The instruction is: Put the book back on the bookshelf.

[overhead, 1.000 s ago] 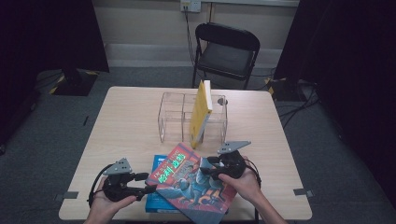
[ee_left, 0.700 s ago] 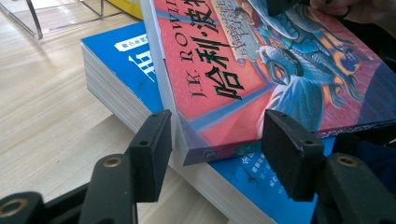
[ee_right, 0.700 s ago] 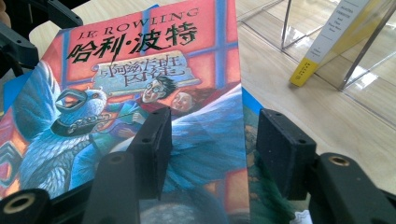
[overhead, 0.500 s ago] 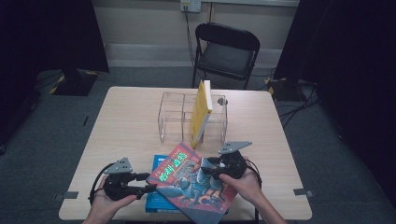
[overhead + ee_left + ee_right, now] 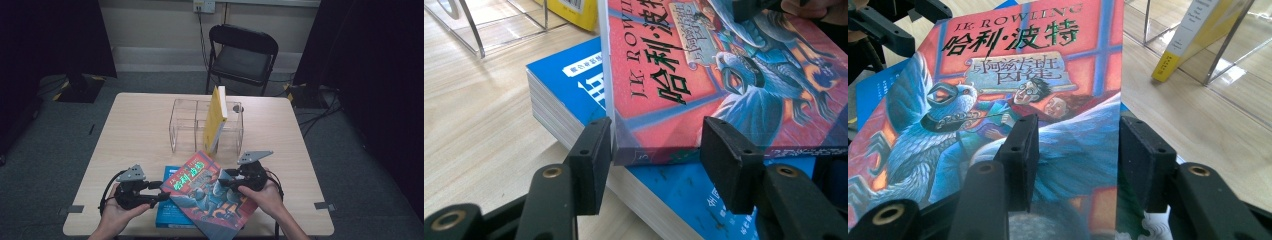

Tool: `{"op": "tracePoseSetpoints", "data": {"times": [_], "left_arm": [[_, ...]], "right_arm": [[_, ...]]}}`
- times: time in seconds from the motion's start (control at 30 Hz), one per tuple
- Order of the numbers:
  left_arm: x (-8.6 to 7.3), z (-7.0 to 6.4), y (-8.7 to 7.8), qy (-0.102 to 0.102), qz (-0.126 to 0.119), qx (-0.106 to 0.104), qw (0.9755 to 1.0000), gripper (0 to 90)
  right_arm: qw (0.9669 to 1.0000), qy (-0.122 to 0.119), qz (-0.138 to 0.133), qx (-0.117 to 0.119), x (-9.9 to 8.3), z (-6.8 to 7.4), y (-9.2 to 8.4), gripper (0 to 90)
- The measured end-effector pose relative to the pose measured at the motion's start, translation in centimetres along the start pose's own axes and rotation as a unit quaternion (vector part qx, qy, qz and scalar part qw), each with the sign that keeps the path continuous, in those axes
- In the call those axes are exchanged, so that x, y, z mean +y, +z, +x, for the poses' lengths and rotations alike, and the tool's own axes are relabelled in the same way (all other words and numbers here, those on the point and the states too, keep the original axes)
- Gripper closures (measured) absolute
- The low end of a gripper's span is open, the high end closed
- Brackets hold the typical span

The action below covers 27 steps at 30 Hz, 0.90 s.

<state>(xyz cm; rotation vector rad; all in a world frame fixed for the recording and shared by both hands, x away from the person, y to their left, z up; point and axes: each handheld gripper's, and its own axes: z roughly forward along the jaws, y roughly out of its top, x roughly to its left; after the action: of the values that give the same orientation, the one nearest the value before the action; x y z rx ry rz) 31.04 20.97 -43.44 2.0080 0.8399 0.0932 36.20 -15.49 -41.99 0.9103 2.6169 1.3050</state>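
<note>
A red illustrated book (image 5: 205,195) lies tilted over a blue book (image 5: 167,217) at the table's near edge. My left gripper (image 5: 161,191) is at the red book's left corner. In the left gripper view its jaws (image 5: 656,145) have just been closing. One pad touches the white page edge and the other stands in front of the spine, with the corner (image 5: 634,150) between them. My right gripper (image 5: 222,181) holds the red book's right side. Its jaws (image 5: 1078,150) have also just been closing, one pad on the cover (image 5: 1058,75), the other at the book's edge.
A clear acrylic rack (image 5: 185,125) stands mid-table with a yellow book (image 5: 216,117) leaning upright in it. A black folding chair (image 5: 242,55) stands beyond the far edge. Bare wood (image 5: 140,130) shows left of the rack.
The red book has shifted slightly to the right over the blue one. Both hands stay about where they were.
</note>
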Motion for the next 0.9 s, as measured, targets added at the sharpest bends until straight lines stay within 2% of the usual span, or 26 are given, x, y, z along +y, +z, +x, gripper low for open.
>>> {"op": "tracePoseSetpoints", "data": {"times": [0.23, 0.57, 0.9], "left_arm": [[0.5, 0.1, 0.3, 0.004, 0.002, 0.011, 0.9999, 47.3], [1.0, 0.4, 0.8, -0.001, 0.006, 0.010, 0.9999, 47.2], [1.7, 0.5, 1.3, 0.002, 0.007, 0.022, 0.9997, 48.3]], "right_arm": [[0.9999, 0.008, -0.008, -0.005, -0.4, 0.0, -0.3, 51.8], [0.9996, 0.022, -0.015, -0.004, -1.1, -0.2, -0.8, 51.6], [0.9989, 0.032, -0.027, -0.021, -1.9, 0.3, -1.3, 51.3]]}}
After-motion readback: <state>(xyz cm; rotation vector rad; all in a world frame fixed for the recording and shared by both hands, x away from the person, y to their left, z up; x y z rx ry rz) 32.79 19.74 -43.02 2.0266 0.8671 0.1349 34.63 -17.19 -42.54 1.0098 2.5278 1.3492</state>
